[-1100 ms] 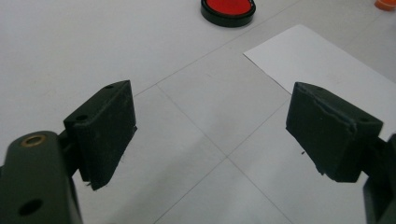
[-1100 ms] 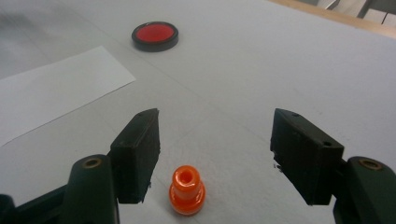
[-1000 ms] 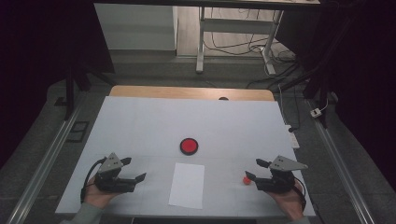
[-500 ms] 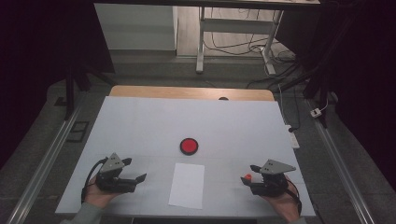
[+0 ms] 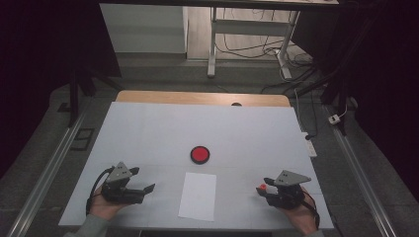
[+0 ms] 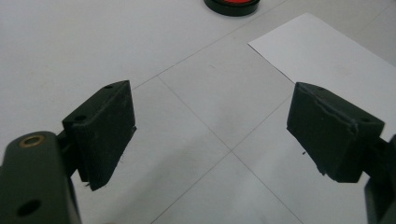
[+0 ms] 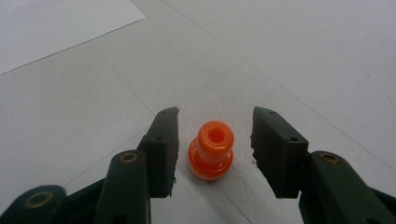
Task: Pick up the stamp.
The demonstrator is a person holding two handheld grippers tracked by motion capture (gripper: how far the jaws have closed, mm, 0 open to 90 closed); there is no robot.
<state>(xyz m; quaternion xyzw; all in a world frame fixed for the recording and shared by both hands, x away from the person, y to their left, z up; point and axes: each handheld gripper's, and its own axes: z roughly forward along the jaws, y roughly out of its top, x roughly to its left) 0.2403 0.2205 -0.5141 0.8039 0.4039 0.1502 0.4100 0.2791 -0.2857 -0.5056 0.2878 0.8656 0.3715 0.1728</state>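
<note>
A small orange stamp-like piece stands upright on the white table, between the jaws of my right gripper. The jaws are open, with a gap on each side of the piece. From above, the same orange piece shows as a small dot at the tip of the right gripper, near the table's front right. My left gripper is open wide over bare table, with nothing between its jaws. In the high view the left gripper rests at the front left. A round red pad in a black rim lies mid-table, and a white paper sheet lies in front of it.
The red pad and the paper sheet show at the top of the left gripper view. A corner of the paper shows in the right gripper view. A wooden strip runs along the table's far edge. Metal rails flank the table.
My right gripper has shifted left and toward the front edge, and the orange piece now stands between its open jaws. The left gripper has stayed put.
</note>
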